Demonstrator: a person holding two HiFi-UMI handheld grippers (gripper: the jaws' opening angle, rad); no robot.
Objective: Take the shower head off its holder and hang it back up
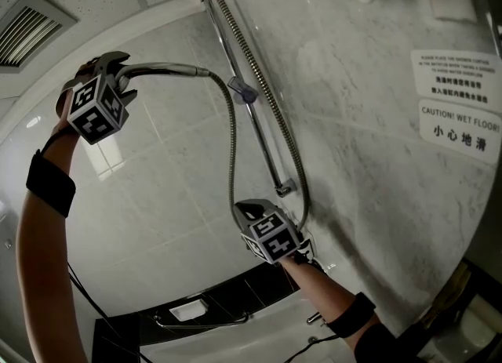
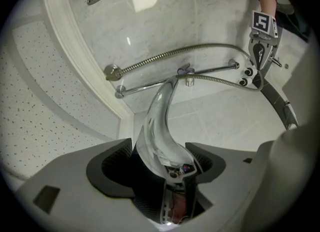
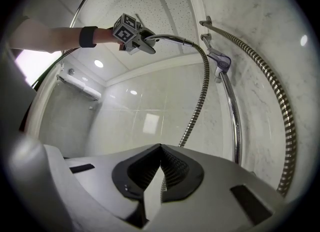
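My left gripper (image 1: 118, 67) (image 2: 165, 158) is raised high at the upper left, shut on the chrome shower head (image 1: 161, 67) (image 2: 157, 121) by its handle. The head is off its holder (image 1: 243, 89) (image 2: 186, 69) (image 3: 220, 61), an empty grey clip on the slanted chrome rail (image 1: 263, 130). The metal hose (image 1: 232, 150) (image 3: 200, 100) drops from the handle in a loop. My right gripper (image 1: 247, 211) (image 3: 160, 148) sits low at the bottom of that loop, its jaws shut. The hose passes behind its tips; I cannot tell whether it touches them.
Marble wall panels surround the rail. Two warning signs (image 1: 459, 130) hang on the wall at the right. A ceiling vent (image 1: 27, 28) is at the upper left. Below lie the bathtub's grab bar (image 1: 200, 321) and a small tap (image 1: 314, 318).
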